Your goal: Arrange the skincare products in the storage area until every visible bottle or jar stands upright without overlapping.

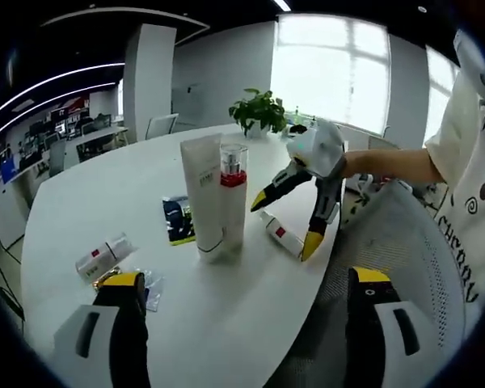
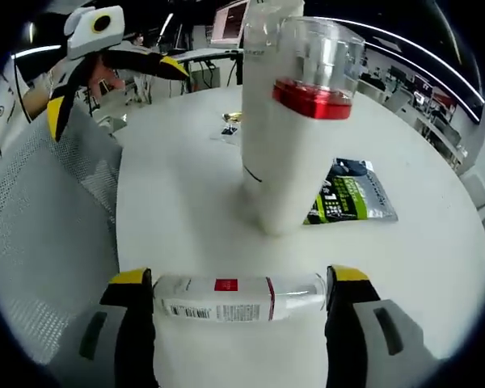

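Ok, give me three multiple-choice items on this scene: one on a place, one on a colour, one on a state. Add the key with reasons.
1. Where does the small bottle with the red label lie?
A. Between the right gripper's jaws
B. On top of the sachet
C. Inside the plant pot

2. What colour is the band on the clear-capped bottle standing beside the white tube?
A. Blue
B. Red
C. Green

3. How does the small bottle near the left gripper sit on the table?
A. Upright
B. Lying on its side
C. Stacked on the tube

Key: 1 A, the right gripper view shows it lying crosswise between the two jaws. 2 B, a red ring sits under the clear cap. 3 B, the left gripper view shows it lying flat on the tabletop.
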A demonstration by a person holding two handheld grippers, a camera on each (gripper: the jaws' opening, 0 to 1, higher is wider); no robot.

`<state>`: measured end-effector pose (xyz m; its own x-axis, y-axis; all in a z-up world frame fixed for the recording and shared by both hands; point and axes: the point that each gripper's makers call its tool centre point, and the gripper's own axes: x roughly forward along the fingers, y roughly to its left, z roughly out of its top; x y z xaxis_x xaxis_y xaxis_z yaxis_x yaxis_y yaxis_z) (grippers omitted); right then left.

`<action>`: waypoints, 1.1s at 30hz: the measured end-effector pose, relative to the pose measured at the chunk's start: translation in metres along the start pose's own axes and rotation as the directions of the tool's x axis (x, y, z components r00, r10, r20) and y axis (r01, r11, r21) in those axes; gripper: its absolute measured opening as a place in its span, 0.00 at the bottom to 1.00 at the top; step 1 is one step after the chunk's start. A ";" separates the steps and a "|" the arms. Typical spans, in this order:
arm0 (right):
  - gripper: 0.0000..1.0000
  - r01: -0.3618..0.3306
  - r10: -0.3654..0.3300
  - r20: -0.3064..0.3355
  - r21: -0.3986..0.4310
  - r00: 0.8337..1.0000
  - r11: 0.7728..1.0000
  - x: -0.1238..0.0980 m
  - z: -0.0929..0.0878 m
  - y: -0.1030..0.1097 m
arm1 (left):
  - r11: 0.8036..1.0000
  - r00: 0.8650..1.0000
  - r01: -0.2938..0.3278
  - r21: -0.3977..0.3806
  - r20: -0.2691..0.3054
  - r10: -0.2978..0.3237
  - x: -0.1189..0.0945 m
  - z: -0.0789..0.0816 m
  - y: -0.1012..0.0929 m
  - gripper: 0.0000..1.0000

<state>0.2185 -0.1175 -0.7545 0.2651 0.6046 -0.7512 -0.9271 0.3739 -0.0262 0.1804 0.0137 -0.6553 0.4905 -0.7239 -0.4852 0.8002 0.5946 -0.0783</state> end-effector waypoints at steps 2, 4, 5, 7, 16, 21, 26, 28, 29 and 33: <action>0.88 0.008 -0.008 0.009 -0.001 1.000 1.000 -0.001 0.000 0.000 | 1.000 1.000 0.000 -0.003 0.002 0.000 0.000 0.000 0.000 0.97; 0.88 0.008 -0.008 0.003 -0.006 1.000 1.000 -0.002 -0.002 0.000 | 1.000 1.000 0.002 -0.005 0.002 -0.002 0.000 0.000 -0.001 0.97; 0.88 0.010 -0.010 -0.005 -0.006 1.000 1.000 -0.003 -0.004 0.000 | 1.000 1.000 0.005 -0.004 0.000 -0.005 0.000 -0.001 -0.001 0.97; 0.88 0.009 -0.009 -0.022 0.001 1.000 1.000 -0.005 -0.009 0.000 | 1.000 1.000 0.006 -0.002 -0.004 -0.006 0.000 -0.001 -0.002 0.98; 0.87 0.023 -0.021 -0.075 0.030 0.997 0.999 -0.008 -0.024 -0.005 | 1.000 1.000 0.020 -0.009 0.001 -0.020 0.001 0.000 -0.003 0.98; 0.87 0.014 -0.012 -0.074 0.023 0.997 1.000 -0.006 -0.022 -0.004 | 0.999 0.999 0.032 -0.010 -0.012 -0.032 0.005 -0.001 -0.007 0.98; 0.87 -0.008 0.007 -0.083 -0.008 0.997 1.000 -0.001 -0.017 0.004 | 0.999 0.999 0.040 -0.012 -0.022 -0.040 0.010 -0.001 -0.007 0.97; 0.87 -0.014 0.013 -0.087 -0.012 0.996 1.000 0.002 -0.014 0.007 | 0.999 0.998 0.048 -0.016 -0.026 -0.049 0.012 -0.001 -0.007 0.97; 0.87 -0.015 0.014 -0.091 -0.011 0.996 1.000 0.003 -0.012 0.009 | 0.998 0.998 0.054 -0.021 -0.029 -0.055 0.013 -0.002 -0.007 0.97; 0.87 -0.040 0.038 -0.093 -0.027 0.995 0.999 0.006 -0.009 0.020 | 0.997 0.996 0.067 -0.045 -0.050 -0.069 0.015 -0.007 -0.005 0.94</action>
<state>0.1994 -0.1125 -0.7652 0.2043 0.5504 -0.8095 -0.9439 0.3299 -0.0139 0.1816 0.0028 -0.6683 0.4162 -0.7446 -0.5219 0.8148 0.5601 -0.1494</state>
